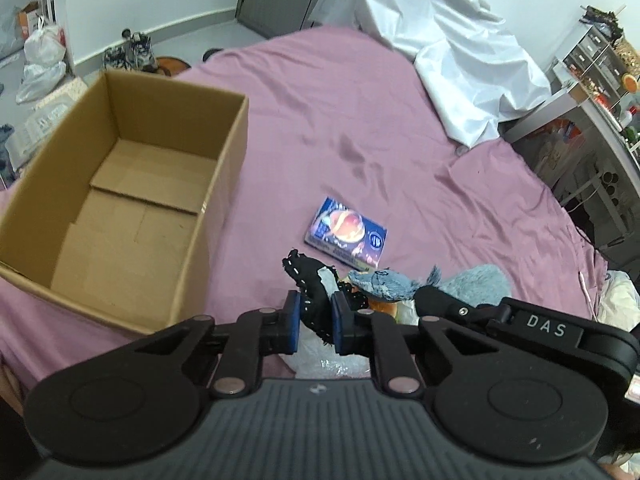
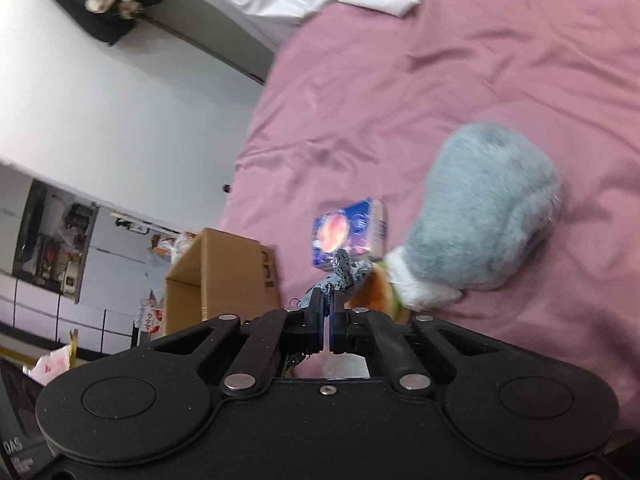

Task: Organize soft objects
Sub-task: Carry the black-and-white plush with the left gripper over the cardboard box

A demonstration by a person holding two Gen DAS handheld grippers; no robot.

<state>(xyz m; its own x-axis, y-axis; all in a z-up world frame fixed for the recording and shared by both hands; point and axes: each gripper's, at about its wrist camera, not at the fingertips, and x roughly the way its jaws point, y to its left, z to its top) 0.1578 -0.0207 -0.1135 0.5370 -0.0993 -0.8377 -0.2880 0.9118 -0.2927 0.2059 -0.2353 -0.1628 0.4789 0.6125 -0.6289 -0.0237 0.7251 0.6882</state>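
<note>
My left gripper [image 1: 315,299] is shut on a black cloth piece with white stitching [image 1: 306,276], held just above the pink bed sheet [image 1: 360,120]. My right gripper [image 2: 328,297] is shut on the tail end of a small blue denim fish-shaped toy [image 2: 342,267], which the left wrist view shows as a denim fish [image 1: 384,283]. A fluffy grey-blue plush [image 2: 488,220] lies right beside it on the sheet, also seen as the plush [image 1: 476,282]. An orange-brown soft item [image 2: 372,292] sits under the fish. The open cardboard box [image 1: 234,148] stands empty at the left.
A blue printed carton [image 1: 346,232] lies on the sheet beyond the soft items. Crinkled clear plastic [image 1: 332,360] lies beneath my left gripper. White sheeting [image 1: 452,48] covers the bed's far right. Shelves and clutter [image 1: 592,80] line the right side; bags sit on the floor [image 1: 42,56].
</note>
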